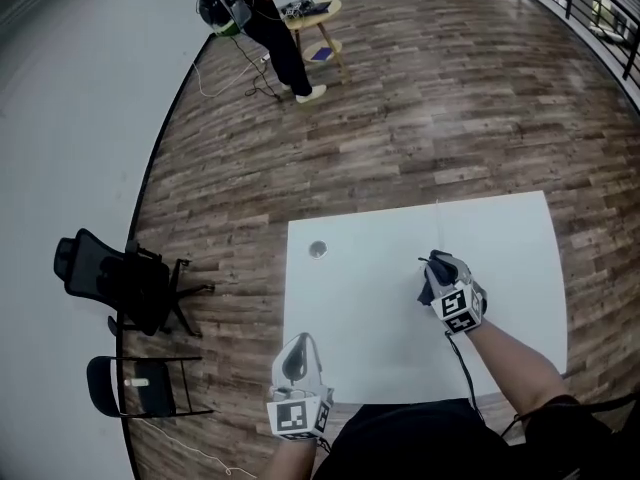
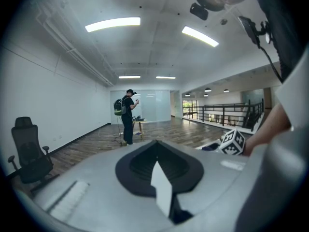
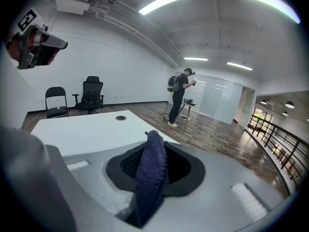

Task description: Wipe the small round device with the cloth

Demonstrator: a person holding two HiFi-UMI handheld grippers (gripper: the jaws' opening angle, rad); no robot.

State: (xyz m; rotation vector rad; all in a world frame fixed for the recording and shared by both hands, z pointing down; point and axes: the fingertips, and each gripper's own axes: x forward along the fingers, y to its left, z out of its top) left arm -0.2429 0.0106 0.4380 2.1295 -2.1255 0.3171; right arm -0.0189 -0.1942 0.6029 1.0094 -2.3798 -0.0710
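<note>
Head view. The small round device point(image 1: 317, 250) lies bare near the far-left corner of the table point(image 1: 380, 338). My right tongs point(image 1: 438, 266) hover over the table's right half with the cloth point(image 1: 429, 286) in them, well apart from the device. Judgement: cloth is in hand, but no wiping has started. What is left is to carry the cloth across to the device and rub it. My right forearm comes in over the table's near edge. My left tongs point(image 1: 301, 342) sit at the table's near-left corner, pointing up its left side towards the device.

Left gripper view. The jaws meet at the tips. A pale sliver shows in the slot, and I cannot identify it. The tongs aim almost level, out over the table.

Right gripper view. The jaws are pinched on the dark blue cloth, whose fold stands up between them. The tongs tilt down towards the table, with the device ahead to the left, untouched.
</note>
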